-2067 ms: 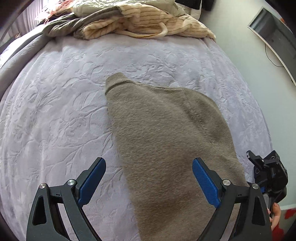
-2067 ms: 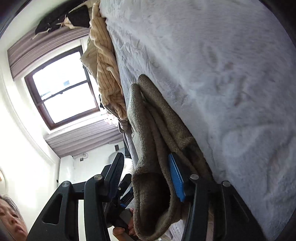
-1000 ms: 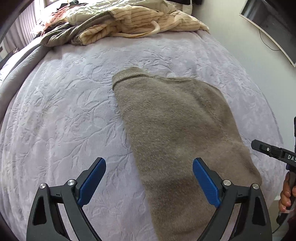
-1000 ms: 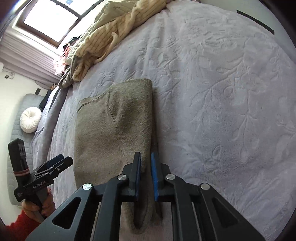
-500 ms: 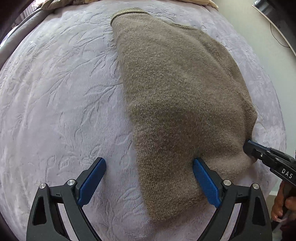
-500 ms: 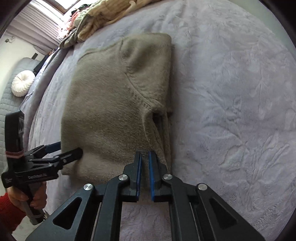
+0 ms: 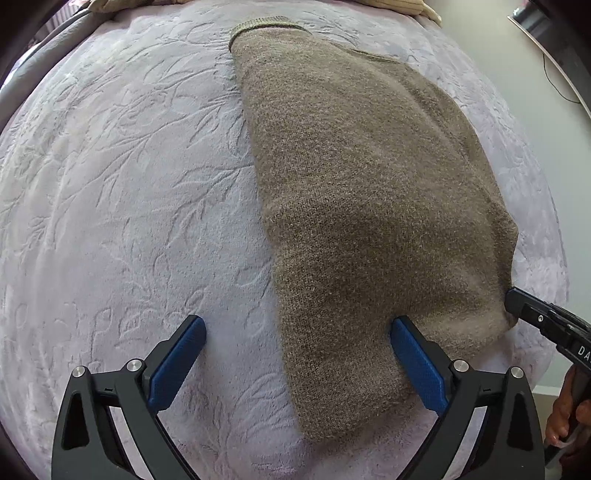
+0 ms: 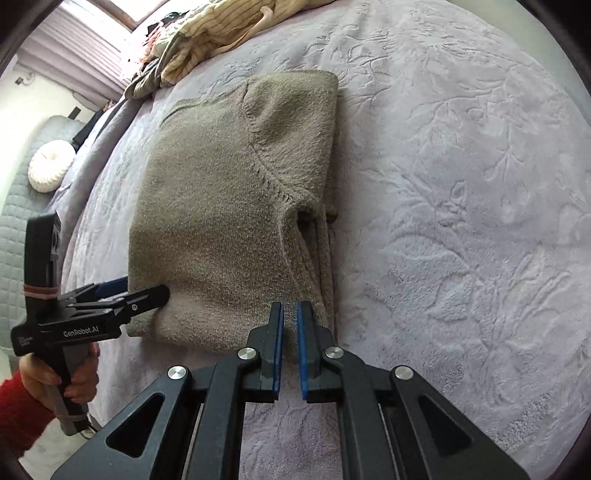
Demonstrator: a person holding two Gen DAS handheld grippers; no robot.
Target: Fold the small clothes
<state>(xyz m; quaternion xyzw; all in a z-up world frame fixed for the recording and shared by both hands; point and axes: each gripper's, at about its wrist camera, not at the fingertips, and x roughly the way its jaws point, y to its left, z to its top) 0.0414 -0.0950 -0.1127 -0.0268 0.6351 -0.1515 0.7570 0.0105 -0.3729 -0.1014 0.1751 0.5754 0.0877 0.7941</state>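
Left wrist view: your left hand-held gripper (image 7: 297,345) has its jaws wide apart, straddling the near left edge of the brown sweater (image 7: 362,206); one blue pad rests on bare bedspread (image 7: 122,192), the other on the knit. Nothing is pinched there.

Sweater lies flat on the bed, already folded narrow, long axis running straight away from you towards the clothes pile (image 8: 207,33) at the far end. Collar end far, hem end near.

Right wrist view: your right hand-held gripper (image 8: 290,325) sits at the near right corner, pads almost together. A thin layer of the knit seems to sit between them, though the view is too tight to be sure it is truly nipped.

Both hands are at the near short edge, one per corner, about equally close. The coming fold likely carries that edge away along the long axis; the left side needs to close first.
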